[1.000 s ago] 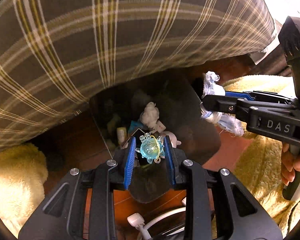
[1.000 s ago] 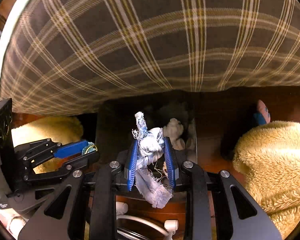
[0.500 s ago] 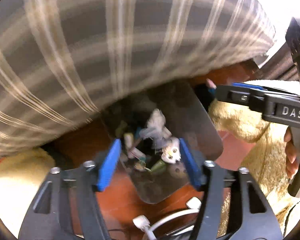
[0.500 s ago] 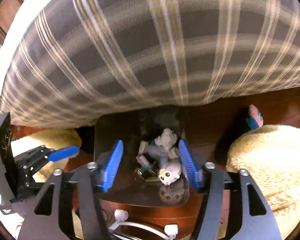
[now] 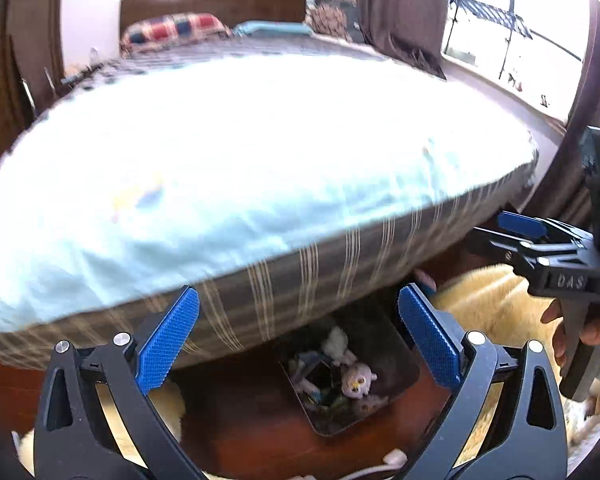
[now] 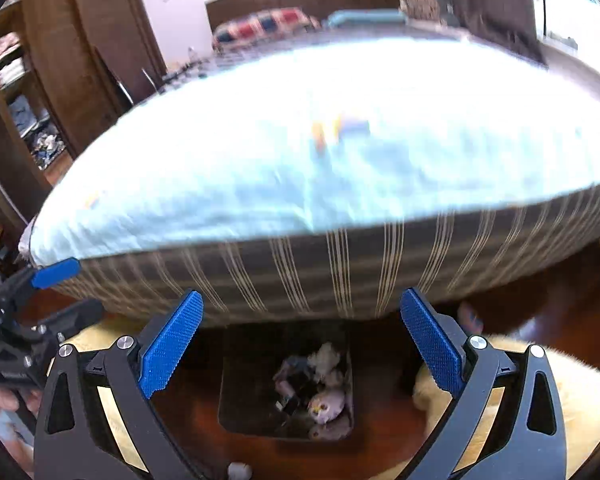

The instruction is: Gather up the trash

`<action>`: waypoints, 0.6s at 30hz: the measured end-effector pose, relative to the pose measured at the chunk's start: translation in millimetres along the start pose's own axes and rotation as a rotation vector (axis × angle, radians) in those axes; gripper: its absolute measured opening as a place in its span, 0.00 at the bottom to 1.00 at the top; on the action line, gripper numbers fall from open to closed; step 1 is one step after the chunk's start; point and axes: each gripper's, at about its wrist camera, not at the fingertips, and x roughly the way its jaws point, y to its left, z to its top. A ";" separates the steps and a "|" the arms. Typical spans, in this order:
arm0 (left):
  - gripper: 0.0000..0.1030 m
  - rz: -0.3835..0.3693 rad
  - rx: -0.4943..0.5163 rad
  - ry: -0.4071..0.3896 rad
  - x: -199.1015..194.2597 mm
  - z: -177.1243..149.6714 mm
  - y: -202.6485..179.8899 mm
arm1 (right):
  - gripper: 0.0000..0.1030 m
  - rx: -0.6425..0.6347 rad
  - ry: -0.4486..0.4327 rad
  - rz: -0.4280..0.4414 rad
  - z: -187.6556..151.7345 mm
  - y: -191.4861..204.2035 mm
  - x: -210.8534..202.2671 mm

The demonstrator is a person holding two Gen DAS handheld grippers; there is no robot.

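A dark trash bin (image 5: 396, 364) (image 6: 244, 400) stands on the wooden floor at the foot of the bed, holding several pieces of trash, among them a small owl-faced toy (image 5: 356, 378) (image 6: 326, 404) and a white wad (image 5: 336, 340). My left gripper (image 5: 298, 338) is open and empty, raised above the bin. My right gripper (image 6: 300, 340) is open and empty, also above the bin. The right gripper also shows at the right edge of the left wrist view (image 5: 540, 240). The left gripper shows at the left edge of the right wrist view (image 6: 40, 280).
A bed (image 5: 260, 140) (image 6: 320, 152) with a pale blue sheet and plaid side fills the middle. Fluffy yellow rugs (image 5: 496, 304) (image 6: 540, 392) lie beside the bin. A white cable and plug (image 5: 392, 460) lie on the floor. A wardrobe (image 6: 60, 60) stands at left.
Both grippers opened and dropped their items, the blue spiky toy and the frayed cloth scrap, into the bin. Both then rose and tilted up, so the bed top came into view.
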 end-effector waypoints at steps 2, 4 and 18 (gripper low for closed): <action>0.92 0.028 0.003 -0.030 -12.5 7.1 -2.1 | 0.97 -0.019 -0.058 -0.022 8.1 6.4 -17.9; 0.92 0.053 0.010 -0.060 -24.5 14.4 -3.9 | 0.97 -0.025 -0.103 -0.038 14.2 10.7 -33.2; 0.92 0.093 -0.076 -0.204 -82.7 36.7 0.4 | 0.97 -0.072 -0.222 -0.106 30.3 23.5 -83.9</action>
